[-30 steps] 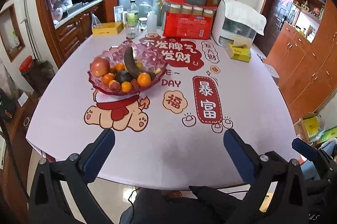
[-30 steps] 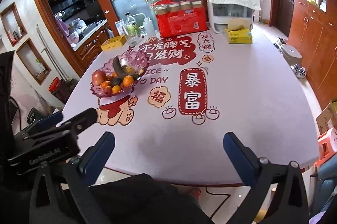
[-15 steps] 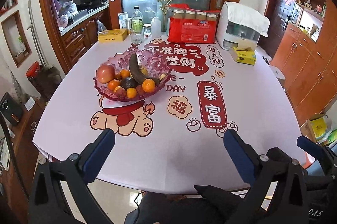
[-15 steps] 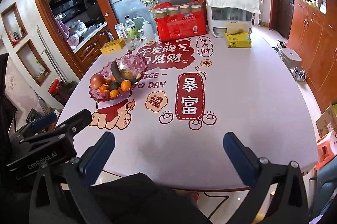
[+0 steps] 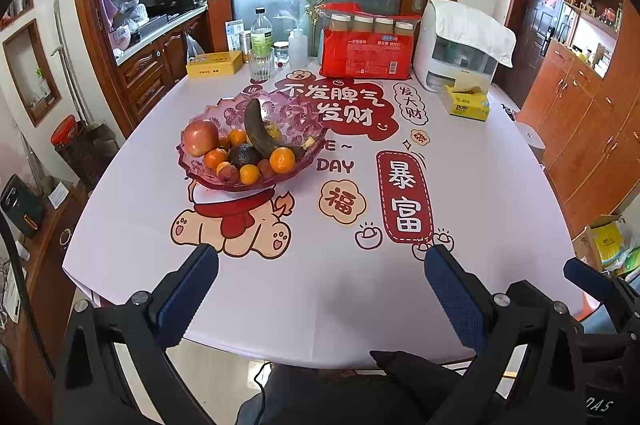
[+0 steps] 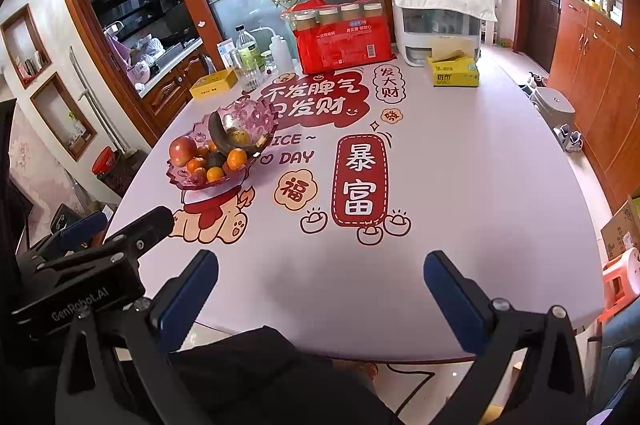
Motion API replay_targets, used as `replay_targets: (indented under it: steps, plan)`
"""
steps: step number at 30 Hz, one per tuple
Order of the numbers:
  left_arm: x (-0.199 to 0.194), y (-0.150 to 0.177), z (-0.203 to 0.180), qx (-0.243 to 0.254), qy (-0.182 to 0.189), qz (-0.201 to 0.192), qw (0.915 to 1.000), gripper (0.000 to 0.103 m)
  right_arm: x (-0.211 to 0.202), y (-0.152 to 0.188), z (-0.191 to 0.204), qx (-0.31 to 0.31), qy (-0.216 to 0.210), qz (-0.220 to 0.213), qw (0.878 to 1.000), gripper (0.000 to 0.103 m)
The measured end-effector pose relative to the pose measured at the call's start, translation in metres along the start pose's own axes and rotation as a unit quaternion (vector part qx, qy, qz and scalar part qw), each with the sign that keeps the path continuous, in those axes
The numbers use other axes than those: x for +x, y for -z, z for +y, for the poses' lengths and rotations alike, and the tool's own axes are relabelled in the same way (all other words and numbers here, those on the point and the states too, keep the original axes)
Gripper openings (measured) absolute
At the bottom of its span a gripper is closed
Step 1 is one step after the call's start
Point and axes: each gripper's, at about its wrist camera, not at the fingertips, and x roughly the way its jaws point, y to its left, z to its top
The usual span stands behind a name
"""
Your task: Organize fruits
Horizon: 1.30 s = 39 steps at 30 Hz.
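Observation:
A pink glass fruit bowl [image 5: 308, 117] stands on the left half of the table; it also shows in the right wrist view [image 6: 248, 113]. It holds a red apple [image 5: 200, 137], a dark banana [image 5: 256, 129], a dark avocado [image 5: 245, 155] and several oranges [image 5: 282, 160]. My left gripper [image 5: 320, 265] is open and empty, near the table's front edge, well short of the bowl. My right gripper [image 6: 320, 265] is open and empty at the front edge, right of the left gripper [image 6: 116, 225].
At the far end stand a red pack of jars [image 5: 366, 45], a white appliance [image 5: 460, 53], a yellow tissue box [image 5: 466, 103], a yellow tin [image 5: 214, 63] and bottles [image 5: 262, 41]. The printed white tablecloth [image 5: 480, 185] covers the table. Wooden cabinets [image 5: 592, 129] stand at the right.
Both grippers have moved forward a little toward the table; the bowl appears nearer and more central. Both jaws stay open and empty.

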Motion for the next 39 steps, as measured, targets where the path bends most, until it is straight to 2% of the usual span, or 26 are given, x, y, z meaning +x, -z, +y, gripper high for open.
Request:
replay_targets:
  steps: [39]
  plan:
    - [0.012, 0.000, 0.001, 0.001, -0.002, 0.012, 0.9999, 0.102, 0.010, -0.005, -0.010, 0.005, -0.001, 0.009, 1.000, 0.103]
